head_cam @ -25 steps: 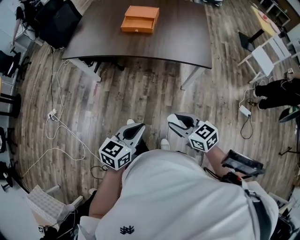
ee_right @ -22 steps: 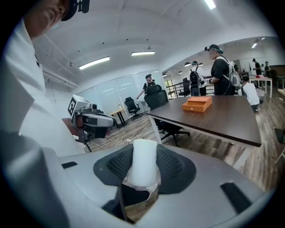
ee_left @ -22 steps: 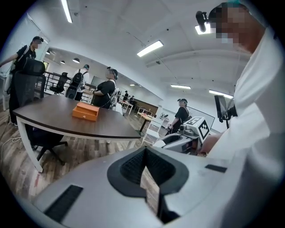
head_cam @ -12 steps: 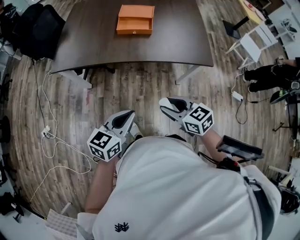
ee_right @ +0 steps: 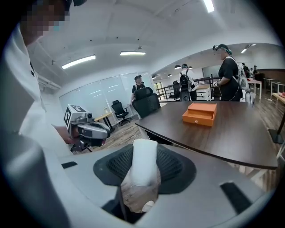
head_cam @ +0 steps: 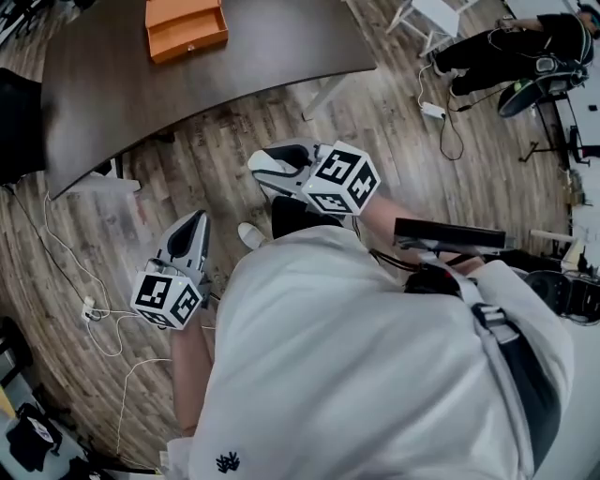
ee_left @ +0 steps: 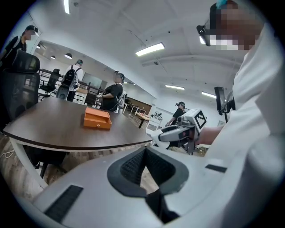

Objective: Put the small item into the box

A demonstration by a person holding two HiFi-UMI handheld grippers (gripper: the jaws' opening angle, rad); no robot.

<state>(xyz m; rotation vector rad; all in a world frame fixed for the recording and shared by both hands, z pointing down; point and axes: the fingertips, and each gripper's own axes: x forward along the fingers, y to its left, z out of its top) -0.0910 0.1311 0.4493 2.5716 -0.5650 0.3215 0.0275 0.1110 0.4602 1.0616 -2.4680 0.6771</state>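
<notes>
Head view: left tongs (head_cam: 195, 230), jaws drawn together to a point with nothing in them, held low over the wood floor (head_cam: 394, 112) beside the person's white shirt (head_cam: 356, 375). Right tongs (head_cam: 267, 167), ahead of and to the right of the left pair, jaws standing apart. Orange box (head_cam: 186, 26) on a dark table (head_cam: 262, 47), well ahead of both tongs. Left gripper view: left tongs (ee_left: 144, 151), pad tips meeting, empty. Box (ee_left: 97, 119) on the table (ee_left: 53, 129), ahead and to the left, well apart. Right tongs (ee_left: 162, 136) to the right, pointing toward the table. Right gripper view: right tongs (ee_right: 144, 156) clamped on a small white item (ee_right: 144, 162), which stands upright between the pads. Box (ee_right: 199, 113) ahead and to the right on the table (ee_right: 231, 138), well apart from the item. Left tongs (ee_right: 106, 132) to the left. A person in black (ee_right: 229, 73) stands beyond the table.
</notes>
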